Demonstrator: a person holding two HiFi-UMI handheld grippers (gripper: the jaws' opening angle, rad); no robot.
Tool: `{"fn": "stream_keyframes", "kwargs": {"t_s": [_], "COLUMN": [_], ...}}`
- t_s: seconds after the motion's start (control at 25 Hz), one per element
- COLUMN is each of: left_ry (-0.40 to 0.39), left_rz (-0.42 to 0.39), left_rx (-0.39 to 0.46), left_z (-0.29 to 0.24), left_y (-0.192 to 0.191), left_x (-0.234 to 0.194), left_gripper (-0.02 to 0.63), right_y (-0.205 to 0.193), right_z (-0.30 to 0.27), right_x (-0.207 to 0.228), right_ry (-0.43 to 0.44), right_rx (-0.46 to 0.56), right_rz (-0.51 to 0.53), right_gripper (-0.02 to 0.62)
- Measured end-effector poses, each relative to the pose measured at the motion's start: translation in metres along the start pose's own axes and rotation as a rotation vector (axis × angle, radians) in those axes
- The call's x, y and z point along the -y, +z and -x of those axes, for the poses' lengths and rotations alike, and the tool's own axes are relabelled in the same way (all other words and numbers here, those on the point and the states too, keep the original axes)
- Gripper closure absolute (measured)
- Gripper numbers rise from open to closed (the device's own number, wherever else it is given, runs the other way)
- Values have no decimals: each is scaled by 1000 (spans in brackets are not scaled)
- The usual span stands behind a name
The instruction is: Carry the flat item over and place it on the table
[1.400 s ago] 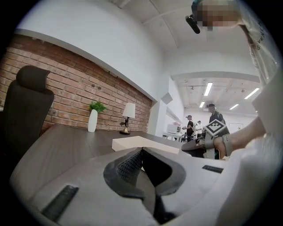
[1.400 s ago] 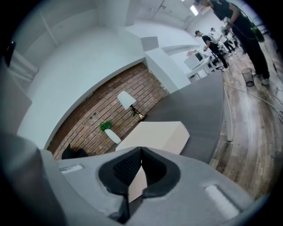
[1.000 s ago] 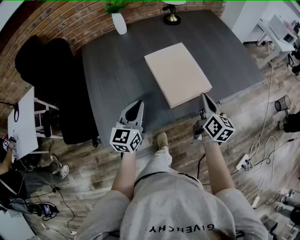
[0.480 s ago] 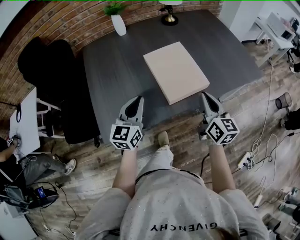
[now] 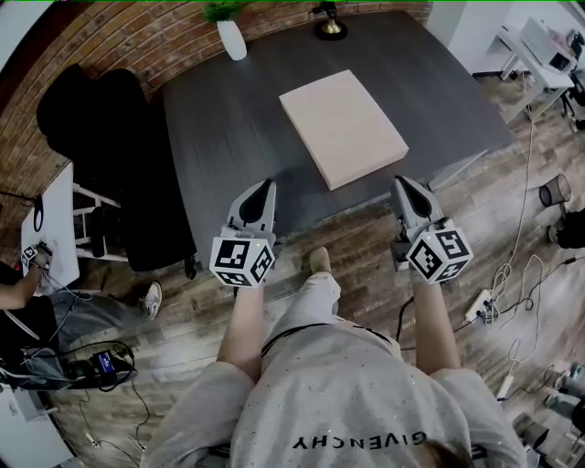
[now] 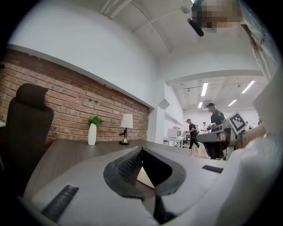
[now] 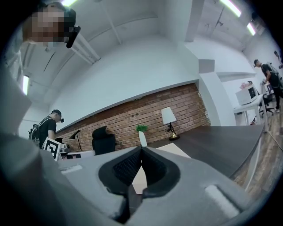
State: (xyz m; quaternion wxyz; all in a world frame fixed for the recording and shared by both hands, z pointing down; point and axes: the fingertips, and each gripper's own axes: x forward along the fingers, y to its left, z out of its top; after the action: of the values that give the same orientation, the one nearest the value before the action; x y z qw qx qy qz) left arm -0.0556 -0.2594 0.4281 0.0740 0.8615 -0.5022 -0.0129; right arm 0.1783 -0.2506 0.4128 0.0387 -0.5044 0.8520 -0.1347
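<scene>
Left gripper (image 5: 266, 185), right gripper (image 5: 399, 182): jaws pressed together, empty

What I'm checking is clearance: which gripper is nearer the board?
The right gripper: its tip lies just off the near edge of the board, while the left gripper sits farther from it.

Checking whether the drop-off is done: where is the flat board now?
In the head view the flat board lies on the dark table, right of centre near its front edge.

Flat item (image 6: 143, 176) mostly hid behind jaws in gripper views; lamp (image 5: 329, 22) top cut off.
</scene>
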Motion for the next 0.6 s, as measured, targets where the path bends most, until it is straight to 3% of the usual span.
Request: {"fn": "stream_keyframes", "kwargs": {"t_s": [0.6], "left_ry": [24], "left_rz": [-11], "left_rx": [9], "left_z": [26], "left_y": [5], "left_x": [10], "left_gripper": [607], "right_y": [4], "right_z": [30], "right_x": [-17], "right_ry": [14], "right_rx": [28], "right_rz": [25], "right_gripper": [597]}}
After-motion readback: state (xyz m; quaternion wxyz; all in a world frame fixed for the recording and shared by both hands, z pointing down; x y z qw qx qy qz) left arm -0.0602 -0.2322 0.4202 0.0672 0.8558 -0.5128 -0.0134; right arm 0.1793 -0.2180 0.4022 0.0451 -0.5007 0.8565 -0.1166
